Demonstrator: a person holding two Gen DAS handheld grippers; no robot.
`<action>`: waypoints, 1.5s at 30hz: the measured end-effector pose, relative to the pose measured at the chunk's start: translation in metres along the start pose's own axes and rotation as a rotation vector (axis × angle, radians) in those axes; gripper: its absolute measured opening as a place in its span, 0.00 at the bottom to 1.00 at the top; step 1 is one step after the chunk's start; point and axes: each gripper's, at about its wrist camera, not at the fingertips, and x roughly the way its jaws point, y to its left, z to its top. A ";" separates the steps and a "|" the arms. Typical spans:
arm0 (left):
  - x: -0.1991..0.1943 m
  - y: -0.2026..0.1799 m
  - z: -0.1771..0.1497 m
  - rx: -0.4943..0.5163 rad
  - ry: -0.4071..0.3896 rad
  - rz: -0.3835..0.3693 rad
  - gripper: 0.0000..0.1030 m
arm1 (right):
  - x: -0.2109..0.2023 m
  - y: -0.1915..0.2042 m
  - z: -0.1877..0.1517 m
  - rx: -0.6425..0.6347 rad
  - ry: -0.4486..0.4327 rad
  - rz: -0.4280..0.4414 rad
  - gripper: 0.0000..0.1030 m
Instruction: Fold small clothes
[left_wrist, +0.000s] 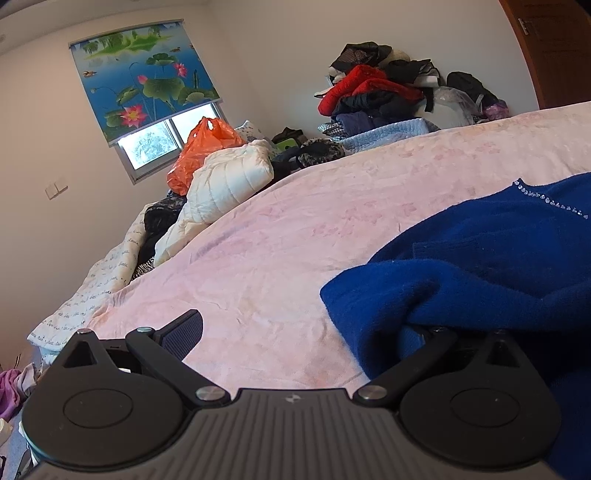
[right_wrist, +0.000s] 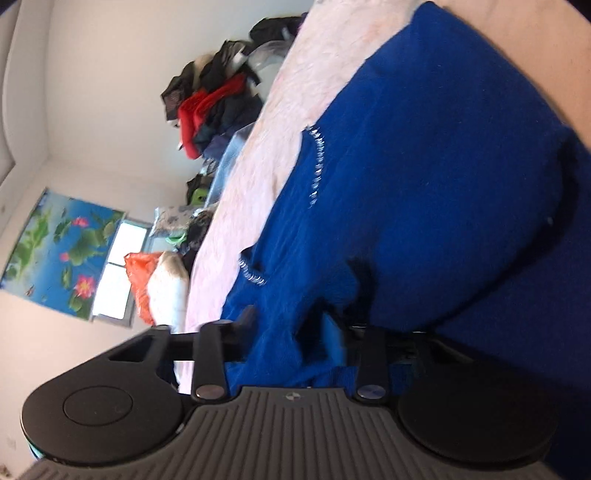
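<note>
Lying across the right of the frame on the pink bedspread (left_wrist: 295, 229), the blue sweater (left_wrist: 480, 258) drapes one finger of the wide-spread left gripper (left_wrist: 295, 332); the right gripper (right_wrist: 291, 332) pinches its bunched fabric.

White walls (left_wrist: 258, 55), lotus-print window blind (left_wrist: 144, 81)
</note>
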 end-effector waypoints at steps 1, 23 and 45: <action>0.001 0.001 0.001 -0.004 -0.004 0.002 1.00 | 0.001 0.001 -0.001 -0.021 0.003 0.000 0.08; 0.005 -0.047 0.011 0.256 -0.142 -0.086 1.00 | -0.046 -0.035 0.057 -0.144 -0.231 -0.124 0.07; 0.035 0.057 0.008 -0.057 0.083 -0.530 1.00 | -0.070 -0.028 0.051 -0.328 -0.182 -0.230 0.32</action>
